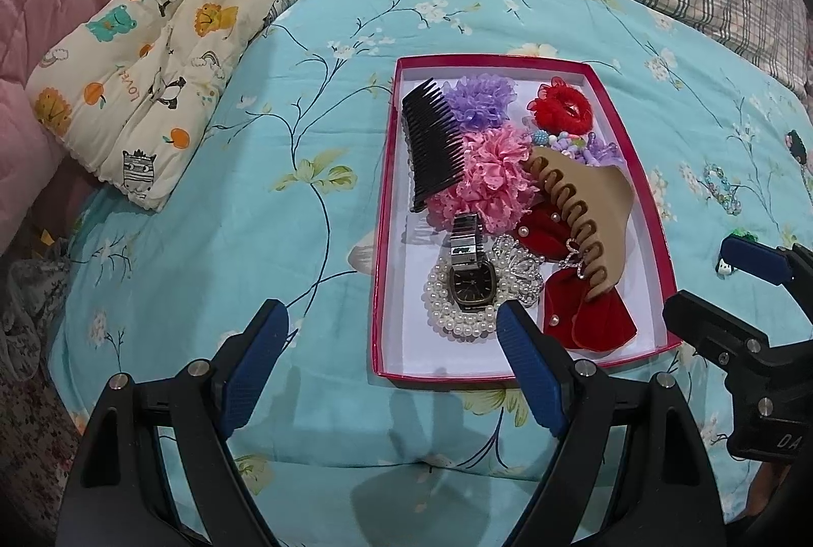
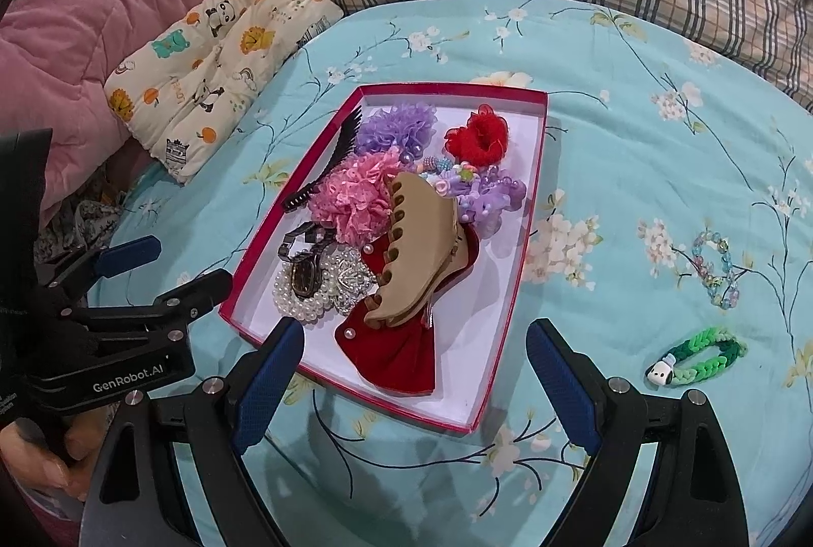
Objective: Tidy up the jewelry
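Nearing completion, by the look of it: the red-rimmed box on the bedspread is holding most pieces, watch and pearls at its near end. Two bracelets, beaded and green, are lying right of it, apparently left. Left gripper and right gripper are hovering with fingers apart, empty. "GenRobot.AI" is showing on one gripper; "Love" on the pillow.

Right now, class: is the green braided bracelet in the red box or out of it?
Out. The green braided bracelet lies on the blue bedspread, beside the red box.
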A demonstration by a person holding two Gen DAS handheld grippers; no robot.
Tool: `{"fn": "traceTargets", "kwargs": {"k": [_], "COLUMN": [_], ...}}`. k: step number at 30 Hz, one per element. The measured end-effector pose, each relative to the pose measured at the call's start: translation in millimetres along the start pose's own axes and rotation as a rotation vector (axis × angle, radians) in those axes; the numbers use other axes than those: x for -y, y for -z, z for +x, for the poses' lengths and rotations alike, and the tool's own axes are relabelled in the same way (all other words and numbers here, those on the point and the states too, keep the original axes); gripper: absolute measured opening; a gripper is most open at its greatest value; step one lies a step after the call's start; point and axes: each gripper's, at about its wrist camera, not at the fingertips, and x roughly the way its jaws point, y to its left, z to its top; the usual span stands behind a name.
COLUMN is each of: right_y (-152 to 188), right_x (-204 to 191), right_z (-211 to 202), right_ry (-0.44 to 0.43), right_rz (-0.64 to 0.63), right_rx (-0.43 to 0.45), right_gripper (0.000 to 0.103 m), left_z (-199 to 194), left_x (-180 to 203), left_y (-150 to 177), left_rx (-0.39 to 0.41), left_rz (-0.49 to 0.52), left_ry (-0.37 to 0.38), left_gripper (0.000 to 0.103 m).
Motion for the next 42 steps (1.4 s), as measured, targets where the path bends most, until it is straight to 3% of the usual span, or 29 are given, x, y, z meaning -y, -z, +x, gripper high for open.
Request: {"fn": "traceTargets", "kwargs": {"k": [42], "right_y": [0.0], "right_x": [4.2], "right_z": [-4.6], "right_ry": [-0.001], "right_rz": [0.012], "right_rx": [0.008], "right_gripper": [0.091], "left_z": [-7.6], "left_x": [1.2], "left_y": [-3.5], "left_rx": [0.02], "left_rz": [0.002], "left_ry": [-0.012], "left_gripper": [0.085]}}
